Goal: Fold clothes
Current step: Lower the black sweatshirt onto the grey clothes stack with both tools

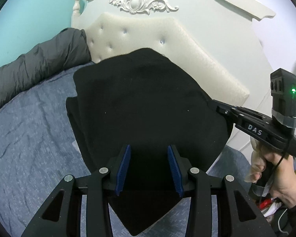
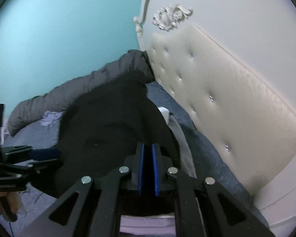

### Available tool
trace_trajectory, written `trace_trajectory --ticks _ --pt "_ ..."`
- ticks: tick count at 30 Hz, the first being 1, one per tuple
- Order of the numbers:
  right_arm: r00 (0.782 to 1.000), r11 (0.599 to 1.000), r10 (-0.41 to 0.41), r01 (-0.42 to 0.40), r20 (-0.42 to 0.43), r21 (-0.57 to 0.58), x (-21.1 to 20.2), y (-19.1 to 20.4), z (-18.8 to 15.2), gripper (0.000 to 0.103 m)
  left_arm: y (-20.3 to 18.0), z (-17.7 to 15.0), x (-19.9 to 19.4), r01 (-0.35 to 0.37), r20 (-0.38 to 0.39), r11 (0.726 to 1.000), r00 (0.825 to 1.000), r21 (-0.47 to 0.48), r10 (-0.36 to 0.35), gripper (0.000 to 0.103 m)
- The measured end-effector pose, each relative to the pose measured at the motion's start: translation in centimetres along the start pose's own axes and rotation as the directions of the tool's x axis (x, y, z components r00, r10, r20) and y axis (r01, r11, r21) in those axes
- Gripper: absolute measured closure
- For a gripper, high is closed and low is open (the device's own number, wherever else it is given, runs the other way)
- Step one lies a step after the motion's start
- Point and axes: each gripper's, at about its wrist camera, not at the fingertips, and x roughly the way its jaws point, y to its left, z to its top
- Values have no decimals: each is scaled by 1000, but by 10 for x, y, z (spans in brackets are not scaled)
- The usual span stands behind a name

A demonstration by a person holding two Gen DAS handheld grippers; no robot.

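Note:
A black garment (image 1: 138, 98) hangs lifted above the blue bed sheet (image 1: 29, 128), spread wide, with one corner drooping below my left gripper. My left gripper (image 1: 149, 148) stands open, its blue pads (image 1: 124, 165) far apart, and black cloth lies between them. My right gripper (image 1: 217, 106), held by a hand (image 1: 276, 177), pinches the garment's right edge. In the right wrist view my right gripper (image 2: 147, 146) is shut on the black garment (image 2: 108, 128), and my left gripper (image 2: 55, 157) reaches the cloth from the left.
A grey rolled duvet (image 1: 39, 65) lies along the turquoise wall. The cream tufted headboard (image 1: 148, 35) rises right behind the garment. A white cloth (image 2: 173, 122) lies on the sheet by the headboard. Mixed clutter (image 1: 270, 207) sits past the bed's right side.

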Motion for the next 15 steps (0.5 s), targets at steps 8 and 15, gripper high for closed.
trace_trajectory --ticks 8,15 --pt "1000 999 -12 12 -16 34 14 -7 -22 103 -1 -15 7 -9 7 1000 1000 13 9 60" --pt "998 999 33 -34 54 27 -14 -2 17 103 -4 -6 2 -5 19 1000 1000 9 5 62"
